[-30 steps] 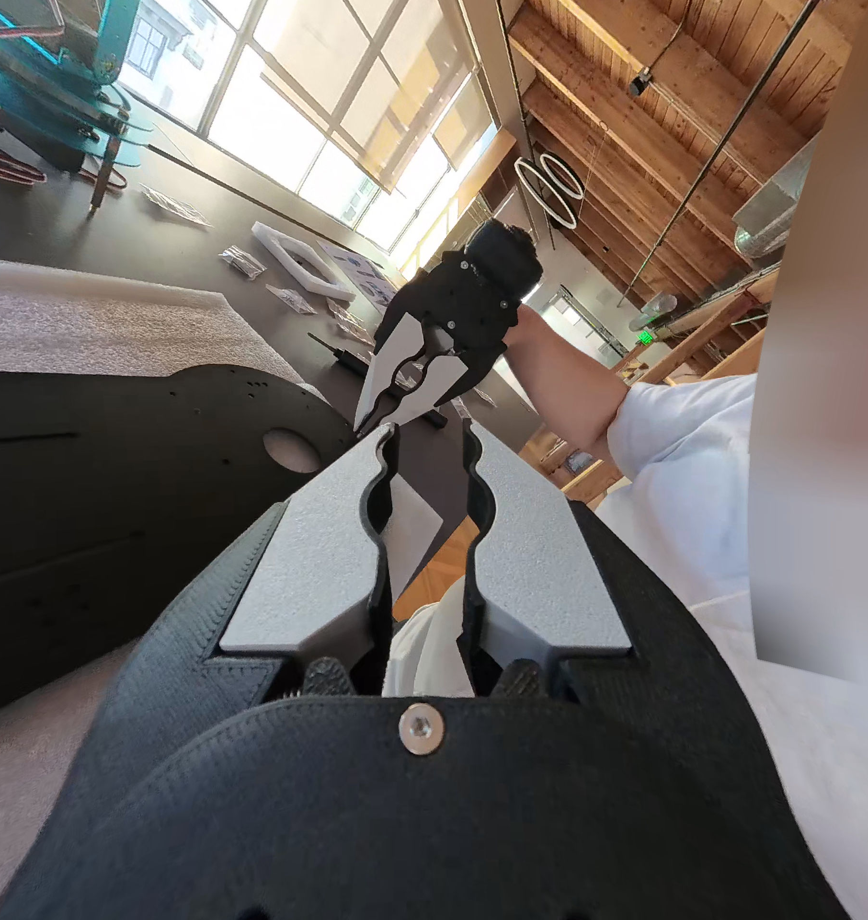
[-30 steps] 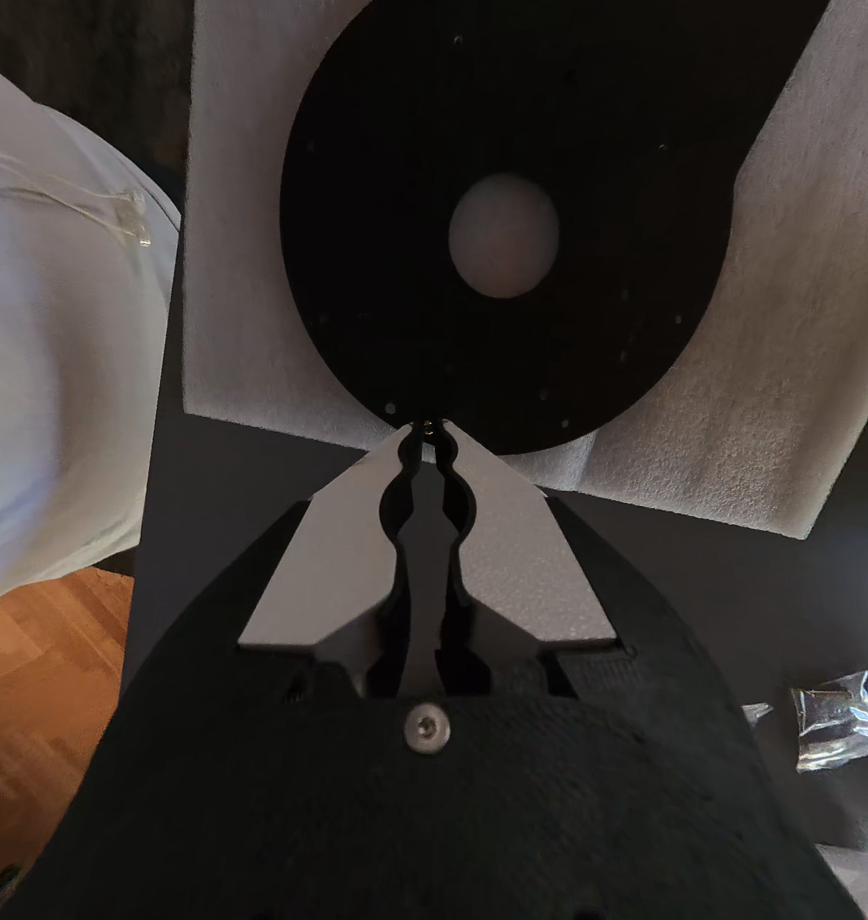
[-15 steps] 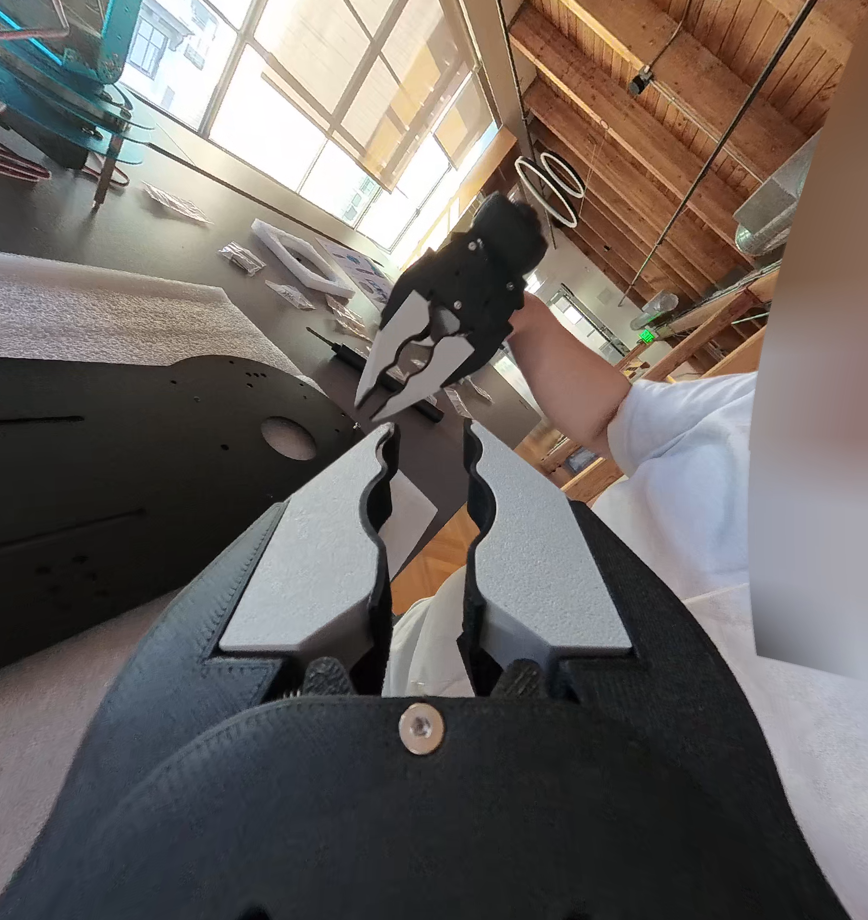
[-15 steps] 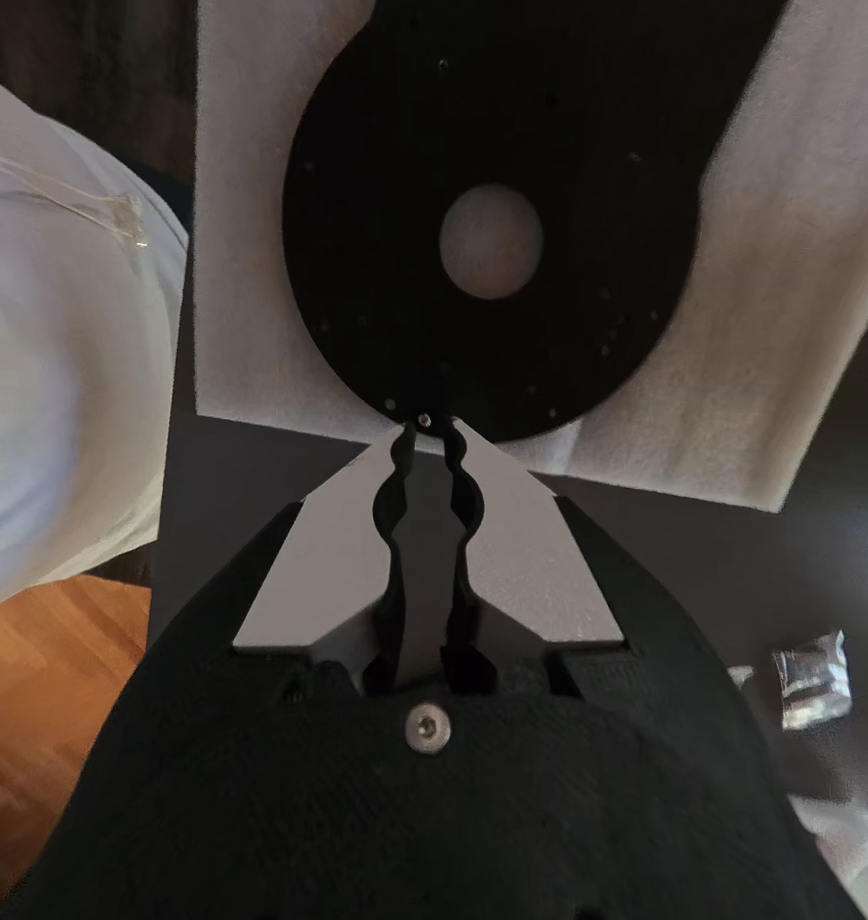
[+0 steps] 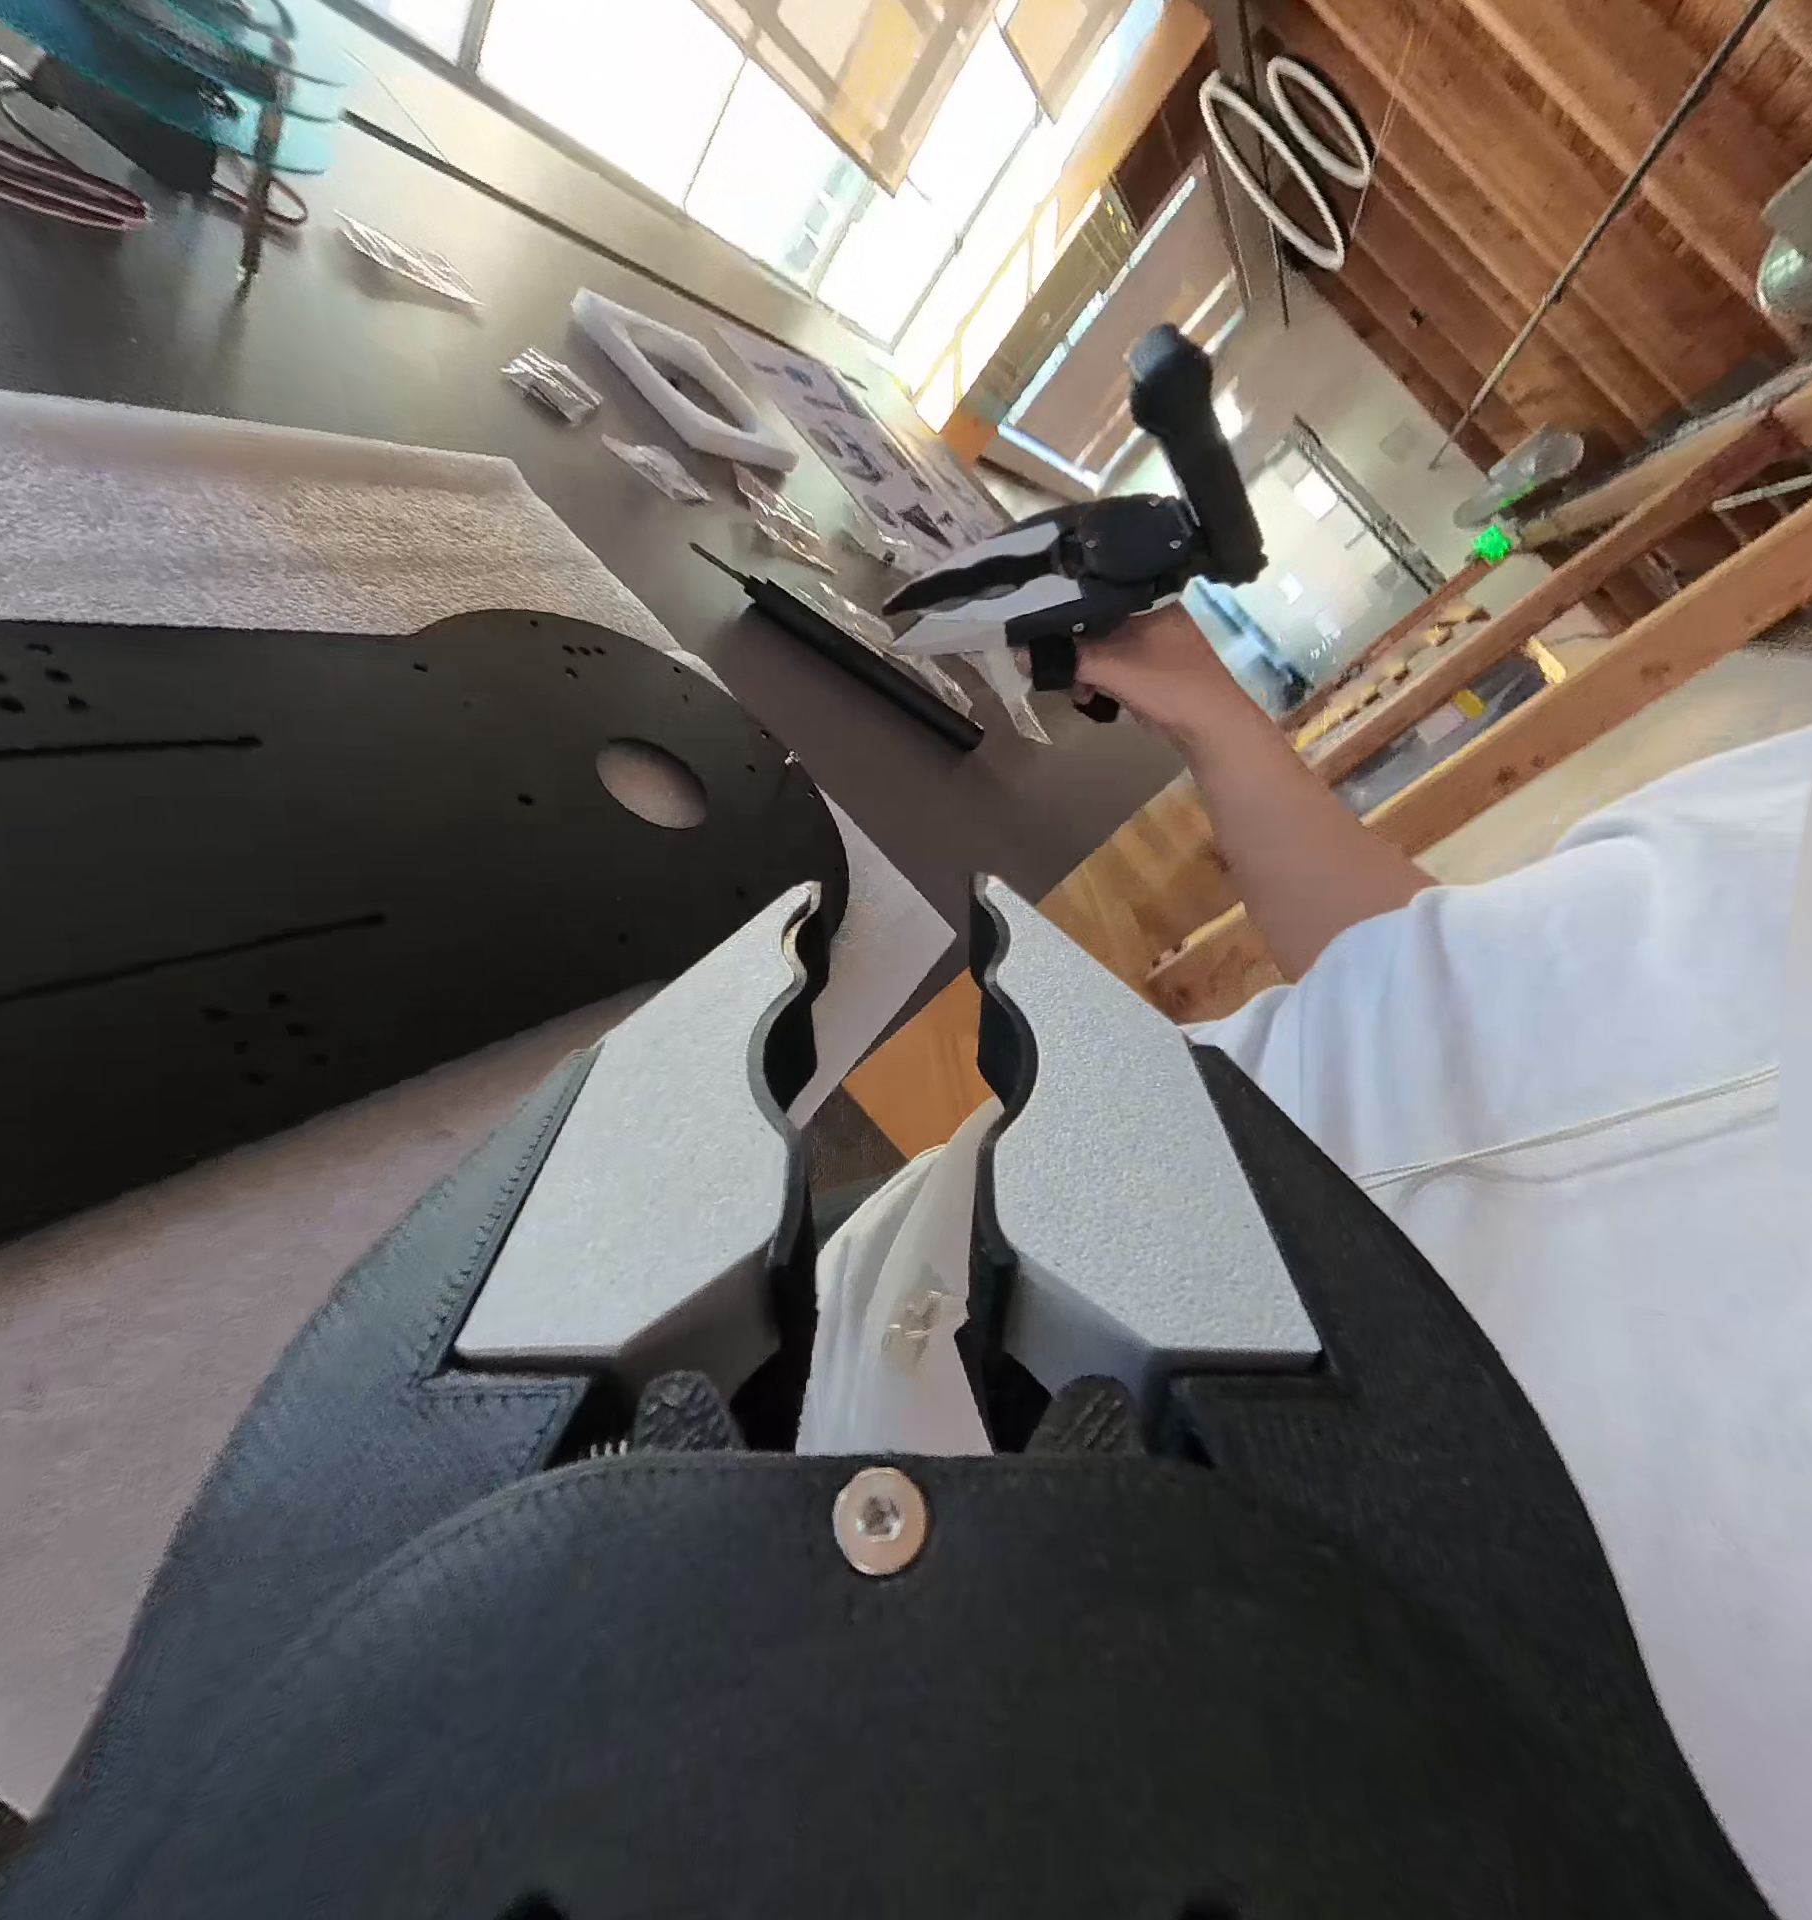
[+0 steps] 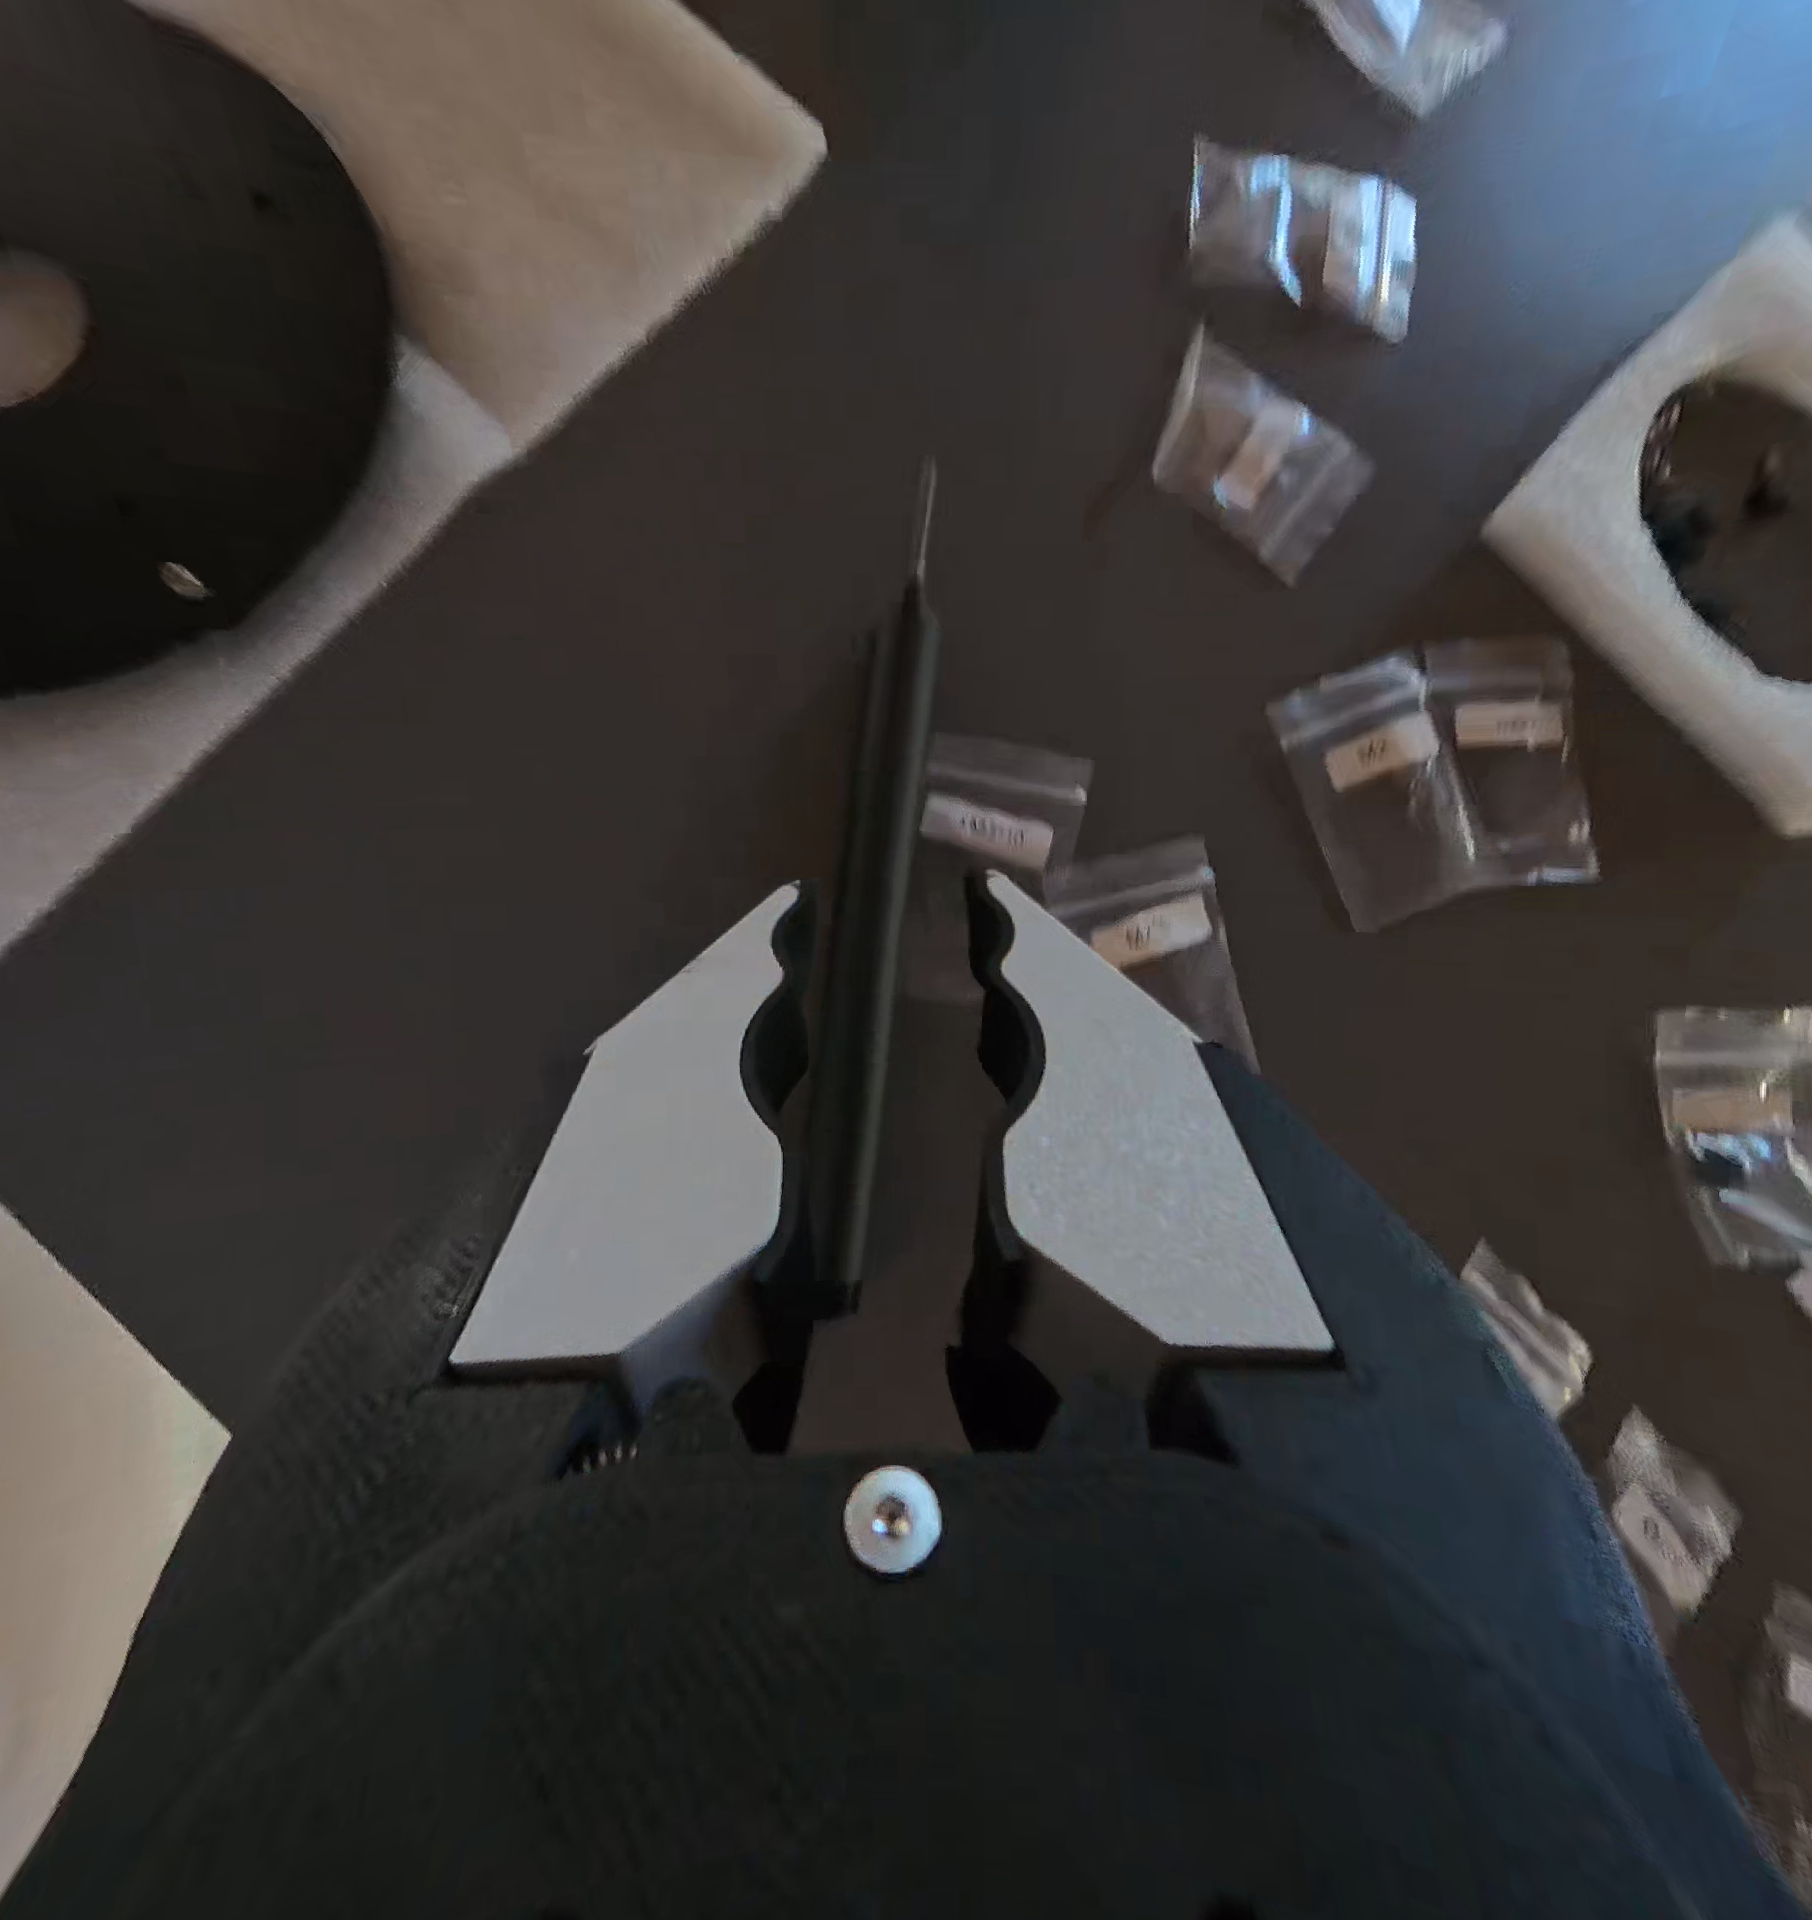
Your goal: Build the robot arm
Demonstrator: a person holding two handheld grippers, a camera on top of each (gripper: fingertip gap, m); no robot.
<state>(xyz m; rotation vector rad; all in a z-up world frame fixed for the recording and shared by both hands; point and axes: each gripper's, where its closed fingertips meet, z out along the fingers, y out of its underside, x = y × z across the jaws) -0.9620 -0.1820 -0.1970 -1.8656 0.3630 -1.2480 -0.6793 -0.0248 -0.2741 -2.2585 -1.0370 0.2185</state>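
Note:
My right gripper [image 6: 886, 883] is open and hovers low over a black screwdriver [image 6: 881, 831] that lies on the dark table [image 6: 569, 727]. The tool runs between the fingers, close to the left finger, and neither pad presses on it. The left wrist view shows the right gripper [image 5: 907, 623] just above the screwdriver [image 5: 860, 665]. A black plate [image 6: 154, 416] with a round hole rests on a white foam sheet [image 6: 569, 156]. A small silver screw [image 6: 185, 580] sits at the plate's edge. My left gripper [image 5: 897, 904] is open and empty beside the plate's [image 5: 310, 831] rounded end.
Several small clear bags [image 6: 1255, 457] of parts lie scattered on the table right of the screwdriver. A white foam frame [image 6: 1608, 540] sits at the far right. A person's forearm [image 5: 1266, 821] and white shirt [image 5: 1556, 1039] fill the right of the left wrist view. The table edge is close by. There is about 35 cm between the tips of the two grippers. To the small silver screw [image 6: 185, 580]: right tips about 15 cm, left tips about 20 cm.
My right gripper was shut on the small screw at the plate's edge, opened and left it there, then swung right over the screwdriver. My left gripper stayed open and almost still.

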